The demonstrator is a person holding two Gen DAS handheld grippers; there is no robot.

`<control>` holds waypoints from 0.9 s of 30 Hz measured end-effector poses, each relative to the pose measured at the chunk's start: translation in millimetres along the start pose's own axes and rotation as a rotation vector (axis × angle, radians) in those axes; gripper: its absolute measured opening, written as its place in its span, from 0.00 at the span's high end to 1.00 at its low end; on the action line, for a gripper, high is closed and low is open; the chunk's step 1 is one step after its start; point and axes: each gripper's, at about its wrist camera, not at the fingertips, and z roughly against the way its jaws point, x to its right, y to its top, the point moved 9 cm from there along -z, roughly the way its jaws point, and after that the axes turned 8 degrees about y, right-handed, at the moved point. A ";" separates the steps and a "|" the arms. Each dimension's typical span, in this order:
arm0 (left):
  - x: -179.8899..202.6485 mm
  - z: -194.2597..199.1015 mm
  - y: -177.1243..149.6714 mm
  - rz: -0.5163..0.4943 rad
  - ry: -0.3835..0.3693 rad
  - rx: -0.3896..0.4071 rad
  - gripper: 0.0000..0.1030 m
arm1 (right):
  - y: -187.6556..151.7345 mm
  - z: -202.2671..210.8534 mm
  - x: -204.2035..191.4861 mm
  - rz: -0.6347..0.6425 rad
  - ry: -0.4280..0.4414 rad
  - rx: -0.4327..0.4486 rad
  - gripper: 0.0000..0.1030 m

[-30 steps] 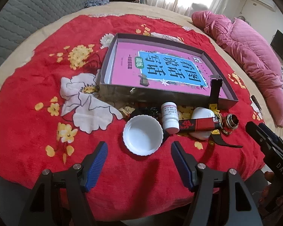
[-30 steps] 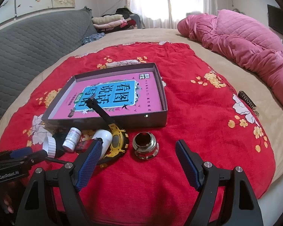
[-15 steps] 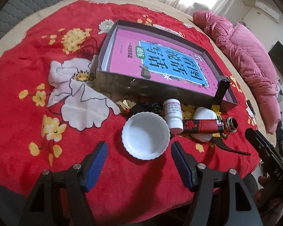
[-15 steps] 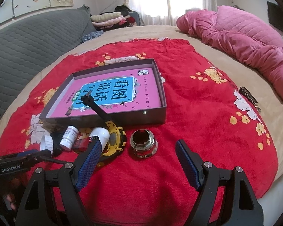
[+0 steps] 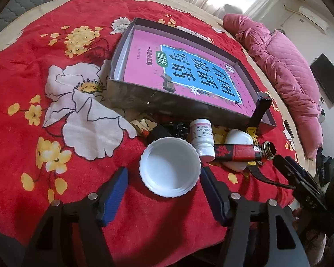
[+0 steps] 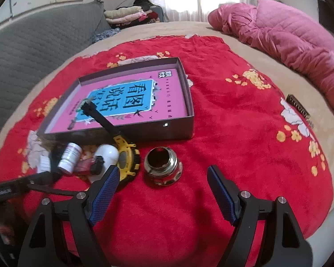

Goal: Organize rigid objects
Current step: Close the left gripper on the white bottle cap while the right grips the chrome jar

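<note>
Red floral blanket (image 5: pixel 82 146) on a bed. Left gripper (image 5: pixel 163 183) fingers closing around white lid (image 5: pixel 170 166) (pads not touching), lower centre. Right gripper (image 6: pixel 161 191) fingers wide open, metal jar (image 6: pixel 163 165) between, lower centre. Shallow box (image 6: pixel 176 131) behind.

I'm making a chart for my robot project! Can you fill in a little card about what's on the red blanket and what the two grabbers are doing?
surface: red flowered blanket
box: open tray box, pink book inside
left gripper: jaws closing around white lid, not touching yet
right gripper: open, just short of the metal jar
pile: pill bottle, red tube, yellow watch
</note>
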 end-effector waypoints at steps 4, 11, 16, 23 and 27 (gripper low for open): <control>0.5 -0.6 1.5 -0.005 -0.012 0.001 0.41 | -1.6 -13.3 6.5 0.064 -0.066 -0.020 0.21; 4.2 -1.9 4.3 -0.020 -0.042 0.002 0.47 | -2.0 -26.2 7.3 0.137 -0.098 -0.024 0.21; 9.2 -3.0 5.0 -0.036 -0.062 0.000 0.52 | 0.0 -26.6 6.8 0.142 -0.097 -0.015 0.21; 14.2 -3.0 5.0 -0.038 -0.107 -0.008 0.52 | 0.3 -28.9 9.2 0.130 -0.081 -0.019 0.21; 14.0 -3.1 5.6 -0.033 -0.113 -0.008 0.52 | 0.9 -28.6 7.9 0.129 -0.066 -0.011 0.22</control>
